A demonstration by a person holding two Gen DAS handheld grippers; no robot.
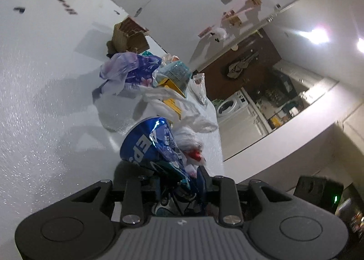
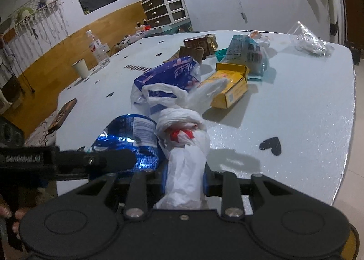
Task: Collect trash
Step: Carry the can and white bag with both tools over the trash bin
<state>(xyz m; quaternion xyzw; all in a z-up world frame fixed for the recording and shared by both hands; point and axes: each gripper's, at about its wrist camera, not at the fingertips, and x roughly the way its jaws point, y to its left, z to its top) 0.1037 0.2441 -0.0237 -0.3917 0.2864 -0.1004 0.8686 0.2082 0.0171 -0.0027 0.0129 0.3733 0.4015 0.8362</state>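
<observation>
My left gripper (image 1: 179,182) is shut on a crumpled blue foil snack bag (image 1: 150,141), held at the near edge of the pale table (image 1: 45,100). The bag (image 2: 129,132) and the left gripper (image 2: 109,160) also show in the right wrist view. My right gripper (image 2: 184,182) is shut on a white plastic bag with red print (image 2: 184,146), which also shows in the left wrist view (image 1: 193,146). Beyond lie a purple tissue wrapper (image 2: 173,73), a yellow carton (image 2: 229,87), a teal packet (image 2: 245,50) and a clear plastic bag (image 2: 311,41).
A brown box (image 2: 200,44) and torn cardboard (image 2: 191,53) lie further back. A clear bottle (image 2: 99,50) and a white cup (image 2: 80,67) stand at the table's far left edge. A phone (image 2: 64,112) lies at the left edge. Black heart stickers (image 2: 271,145) mark the table.
</observation>
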